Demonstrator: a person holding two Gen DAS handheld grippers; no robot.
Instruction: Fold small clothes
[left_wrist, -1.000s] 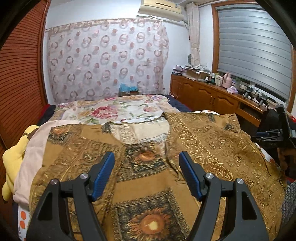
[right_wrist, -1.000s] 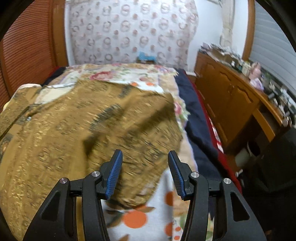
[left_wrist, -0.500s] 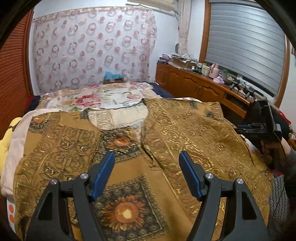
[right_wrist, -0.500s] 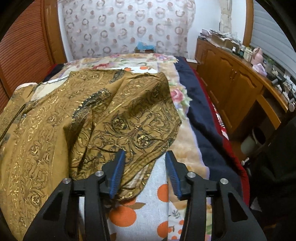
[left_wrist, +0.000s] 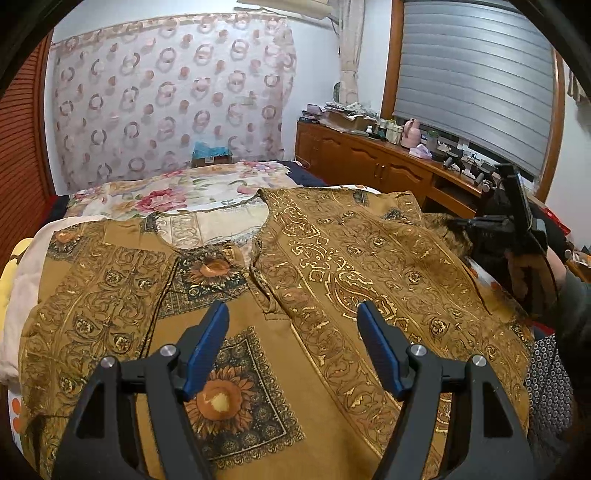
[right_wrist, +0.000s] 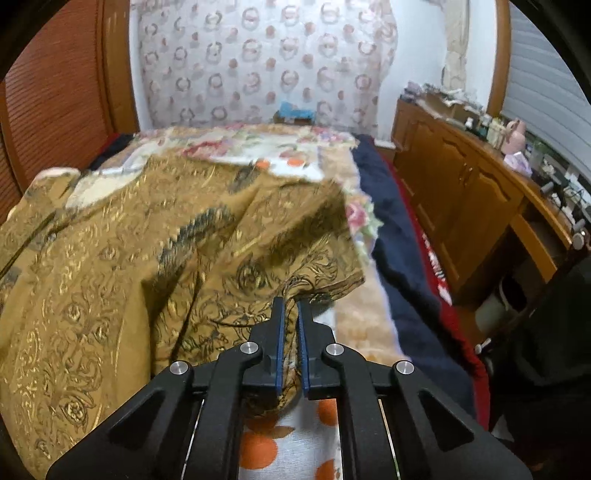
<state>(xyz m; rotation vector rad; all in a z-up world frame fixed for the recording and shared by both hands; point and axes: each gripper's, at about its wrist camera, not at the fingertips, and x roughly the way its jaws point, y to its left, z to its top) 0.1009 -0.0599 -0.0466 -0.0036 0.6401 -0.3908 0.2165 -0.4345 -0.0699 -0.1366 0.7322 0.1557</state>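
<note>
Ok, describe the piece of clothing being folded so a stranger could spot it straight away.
Look at the bed by the wooden cabinets. Spread over its near end lies a brown-gold top with sunflower squares; the right gripper pinches its edge. The floral and orange-print covers under it are pale, not gold.

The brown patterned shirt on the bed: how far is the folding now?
Done: the brown patterned shirt lies spread on the bed, one side seemingly already folded inward. In hand: the right gripper is shut on the shirt's edge. Left: the left gripper hovers open over the middle, holding nothing; the remaining folds are not yet made.
</note>
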